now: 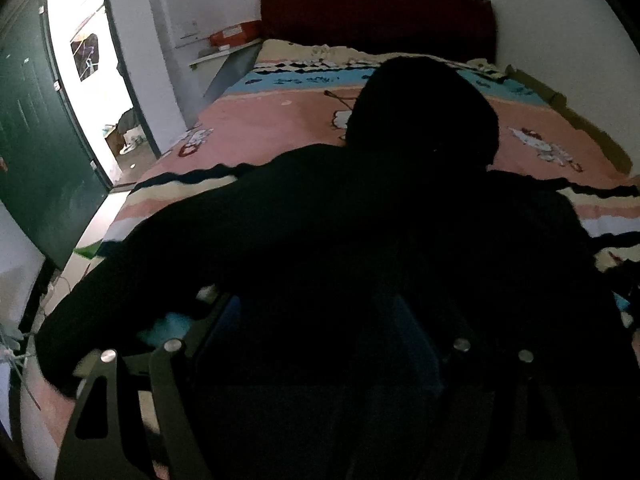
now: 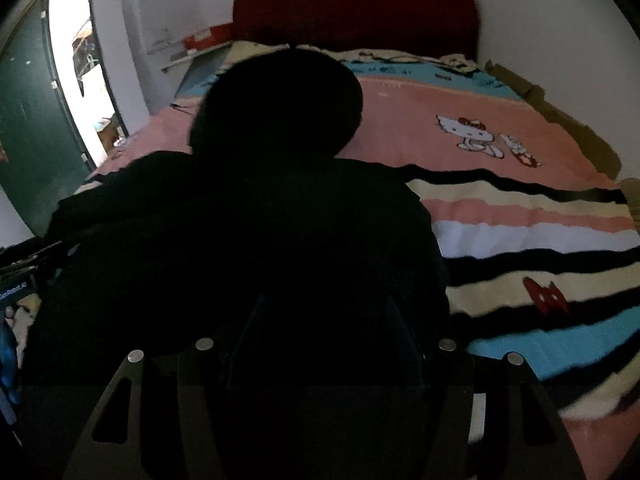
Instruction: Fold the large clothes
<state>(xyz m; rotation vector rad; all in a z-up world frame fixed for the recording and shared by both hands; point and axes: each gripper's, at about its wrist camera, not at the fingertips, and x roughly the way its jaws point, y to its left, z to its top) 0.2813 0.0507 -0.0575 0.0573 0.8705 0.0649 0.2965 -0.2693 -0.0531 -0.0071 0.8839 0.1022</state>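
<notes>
Both views are so dark near the lens that I cannot tell whether the left gripper [image 1: 320,340] or right gripper [image 2: 324,340] grips cloth. The black hooded garment [image 1: 320,220] lies spread on the bed [image 2: 500,152], hood toward the red headboard [image 1: 376,12], featureless black.

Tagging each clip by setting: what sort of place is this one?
A bedroom, most likely in a home: a bed with a dark red headboard, a pink cartoon bedspread with a black garment on it, and a green door standing open.
</notes>
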